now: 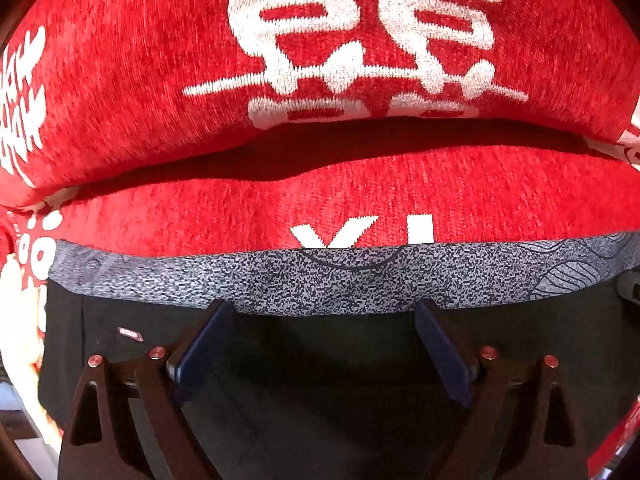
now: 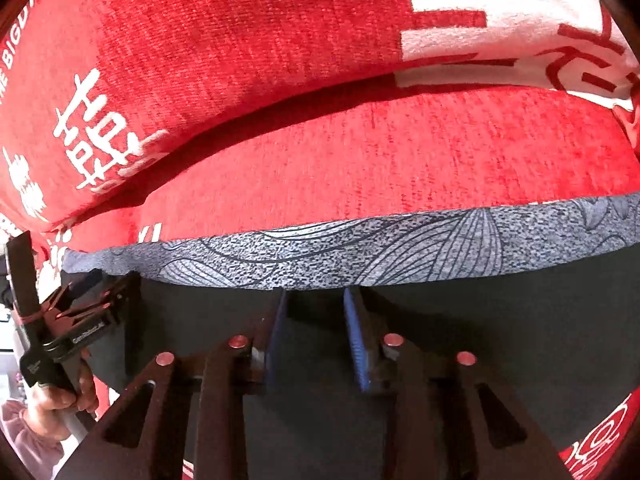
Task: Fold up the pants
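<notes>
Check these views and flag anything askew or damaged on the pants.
Nothing stands out. The black pants lie flat on the red cover, grey patterned waistband running evenly. No tear or stain shows.

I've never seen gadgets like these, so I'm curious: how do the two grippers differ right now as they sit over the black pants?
The left gripper has its jaws spread wide; the right gripper has them much closer together, though still apart. The left gripper's pads look dark navy; the right gripper's look brighter blue and ribbed. Both hover over the black pants with fingertips at the grey patterned waistband, gripping nothing.
</notes>
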Available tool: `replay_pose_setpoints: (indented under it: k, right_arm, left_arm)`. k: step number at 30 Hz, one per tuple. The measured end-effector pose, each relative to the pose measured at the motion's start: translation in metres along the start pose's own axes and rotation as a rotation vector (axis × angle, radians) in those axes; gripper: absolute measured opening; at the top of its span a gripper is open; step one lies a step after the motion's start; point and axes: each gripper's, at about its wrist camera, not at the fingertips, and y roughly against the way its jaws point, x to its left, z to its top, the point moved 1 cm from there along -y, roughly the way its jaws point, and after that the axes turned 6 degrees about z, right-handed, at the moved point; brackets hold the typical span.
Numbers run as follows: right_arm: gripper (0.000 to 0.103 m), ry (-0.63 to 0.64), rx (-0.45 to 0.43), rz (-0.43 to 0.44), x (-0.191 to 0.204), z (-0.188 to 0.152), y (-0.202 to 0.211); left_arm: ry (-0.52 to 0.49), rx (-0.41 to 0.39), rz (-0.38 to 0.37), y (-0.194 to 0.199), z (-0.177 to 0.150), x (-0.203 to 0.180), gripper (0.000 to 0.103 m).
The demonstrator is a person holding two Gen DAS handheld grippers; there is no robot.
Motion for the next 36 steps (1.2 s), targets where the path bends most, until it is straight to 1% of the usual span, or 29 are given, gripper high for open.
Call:
replay_pose_setpoints:
  k: [2, 4, 9, 13, 15, 16, 18, 23, 31, 36]
  right_arm:
    - [0.033, -0.036, 0.014, 0.034, -0.007, 0.000, 0.004]
    - [0.034, -0.093, 0.013, 0.072, -0.016, -0.001, 0.012]
    - [0.034, -0.140, 0.003, 0.087, -0.037, -0.021, 0.037]
    - [0.037, -0.185, 0.009, 0.108, -0.049, -0.038, 0.050]
    - [0.038, -0.209, 0.005, 0.116, -0.054, -0.050, 0.055]
    - [0.041, -0.216, 0.002, 0.116, -0.057, -0.055, 0.059]
    - [0.043, -0.232, -0.002, 0.115, -0.061, -0.062, 0.064]
    - [0.043, -0.270, -0.012, 0.128, -0.073, -0.075, 0.070]
    - [0.043, -0.338, -0.039, 0.148, -0.110, -0.097, 0.090]
    - [0.043, -0.372, -0.093, 0.114, -0.137, -0.103, 0.108]
  left_arm:
    - [-0.010, 0.010, 0.022, 0.007, 0.004, -0.017, 0.094]
    - [-0.030, 0.026, 0.031, 0.016, 0.007, -0.026, 0.094]
    - [-0.080, 0.045, 0.050, 0.036, -0.001, -0.044, 0.094]
    - [-0.092, 0.046, 0.048, 0.057, -0.009, -0.059, 0.094]
    - [-0.093, 0.049, 0.046, 0.075, -0.028, -0.057, 0.094]
    - [-0.098, 0.051, 0.045, 0.079, -0.029, -0.061, 0.094]
    - [-0.110, 0.052, 0.043, 0.076, -0.028, -0.069, 0.094]
    - [-0.157, 0.045, 0.021, 0.083, -0.026, -0.099, 0.094]
    - [-0.215, 0.049, -0.024, 0.101, -0.029, -0.151, 0.094]
    - [-0.227, 0.043, -0.072, 0.113, -0.030, -0.184, 0.094]
